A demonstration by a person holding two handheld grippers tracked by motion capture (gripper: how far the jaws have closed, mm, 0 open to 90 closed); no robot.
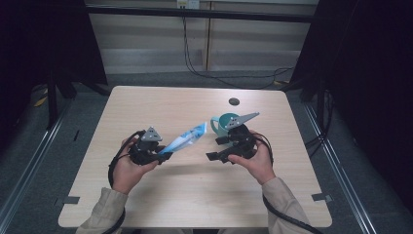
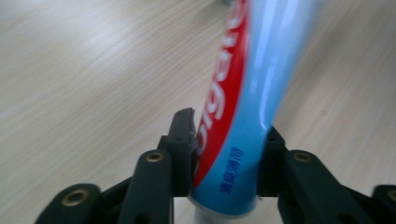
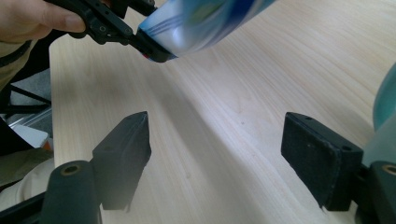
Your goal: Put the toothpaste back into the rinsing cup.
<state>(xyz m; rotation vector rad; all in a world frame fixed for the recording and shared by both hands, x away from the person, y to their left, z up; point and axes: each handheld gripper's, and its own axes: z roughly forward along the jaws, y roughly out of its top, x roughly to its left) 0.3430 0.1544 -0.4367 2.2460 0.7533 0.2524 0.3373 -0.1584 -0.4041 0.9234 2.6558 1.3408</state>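
Observation:
A blue, red and white toothpaste tube point(image 1: 187, 136) is held above the table, slanting up and to the right toward a teal cup point(image 1: 221, 124). My left gripper point(image 1: 164, 155) is shut on the tube's lower end; in the left gripper view the pads press both sides of the tube point(image 2: 247, 116) near its cap. My right gripper point(image 1: 215, 148) stands open just in front of the cup, with nothing between its fingers. The right gripper view shows its jaws wide apart point(image 3: 217, 149) over bare wood, the tube point(image 3: 205, 23) at the top and the cup's edge point(image 3: 385, 102) at the right.
The light wooden table point(image 1: 195, 195) has a small dark round spot point(image 1: 234, 101) behind the cup. Black cables hang along the wall behind the table. Dark stands flank both far corners.

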